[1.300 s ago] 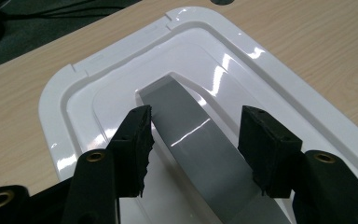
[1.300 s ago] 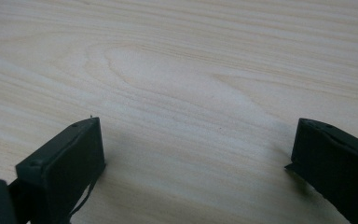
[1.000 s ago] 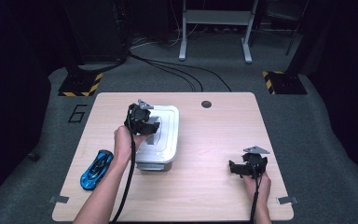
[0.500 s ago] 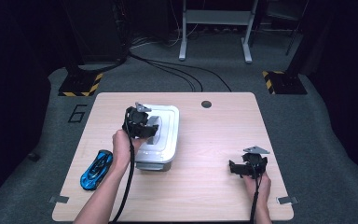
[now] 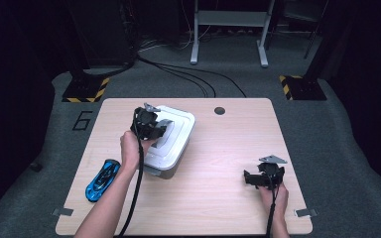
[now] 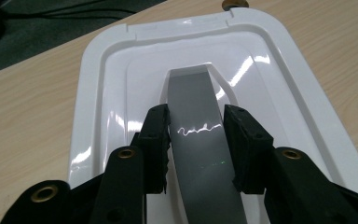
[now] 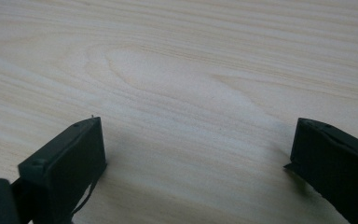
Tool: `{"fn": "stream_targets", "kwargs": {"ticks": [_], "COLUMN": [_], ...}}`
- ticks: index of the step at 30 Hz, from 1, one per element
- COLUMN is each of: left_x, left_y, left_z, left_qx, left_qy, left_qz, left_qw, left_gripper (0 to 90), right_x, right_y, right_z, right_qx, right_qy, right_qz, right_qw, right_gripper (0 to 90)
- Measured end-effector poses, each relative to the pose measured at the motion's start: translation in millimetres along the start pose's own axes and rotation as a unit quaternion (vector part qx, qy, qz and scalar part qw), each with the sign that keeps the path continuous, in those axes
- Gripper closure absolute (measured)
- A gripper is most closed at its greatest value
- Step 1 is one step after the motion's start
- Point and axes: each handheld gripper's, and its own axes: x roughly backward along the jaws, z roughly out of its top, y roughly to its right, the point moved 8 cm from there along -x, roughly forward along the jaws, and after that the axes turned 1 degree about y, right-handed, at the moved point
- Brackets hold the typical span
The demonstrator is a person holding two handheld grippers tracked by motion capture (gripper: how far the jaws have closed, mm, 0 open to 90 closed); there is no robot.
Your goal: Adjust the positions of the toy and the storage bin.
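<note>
Grey curved handle point(image 6: 196, 135) on the glossy white plastic box lid point(image 5: 178, 130) is what this is all about, and the box sits left of centre on the light wooden table point(image 5: 218, 148). Compared with a second ago, the left gripper point(image 6: 196, 140) has just been closing its jaws, and now the black pads sit right against both edges of the handle, so I'd call that a grip taken. To me that means the lid is ready to be lifted, though nothing has come up yet.

The left gripper view is what sells it: you see the handle strip running between the pads and the lid's stepped rim around it. From the high view you'd only guess, since the hand and gripper body cover that spot. What the high view adds is the shiny blue toy car point(image 5: 102, 179) near the table's left edge, well apart from the box, plus the right gripper point(image 5: 258, 179) parked low over bare wood at the right. Its own view shows the jaws spread wide with nothing between them.
</note>
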Motion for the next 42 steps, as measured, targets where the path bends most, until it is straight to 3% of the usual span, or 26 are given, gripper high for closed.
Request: {"fn": "stream_targets", "kwargs": {"ticks": [4, 12, 20, 42], "left_x": [1.8, 5.7, 0.2, -13.2], "left_y": [-1.7, -3.3, -14.1, -21.6], "left_z": [-0.1, -3.8, 0.8, 11.8], "left_qx": [0.004, -0.007, -0.014, -0.035], "left_qy": [-0.004, -0.011, -0.016, -0.001], "left_qz": [-0.011, -0.007, -0.002, -0.024], "left_qw": [0.9999, 0.9999, 0.9998, 0.9991], "left_gripper": [62.4, 63.4, 66.7, 67.4], "right_x": [0.0, 0.1, 0.1, -0.1], "right_y": [0.0, 0.0, 0.0, 0.7], "right_z": [0.0, 0.0, 0.1, 0.2], "right_qx": [0.000, 0.000, 0.000, 0.003], "right_qy": [0.000, 0.000, 0.001, -0.001], "right_qz": [0.000, 0.000, 0.000, 0.000], "right_qw": [1.0000, 1.0000, 1.0000, 1.0000], "right_gripper": [2.2, 2.4, 2.5, 2.7]}}
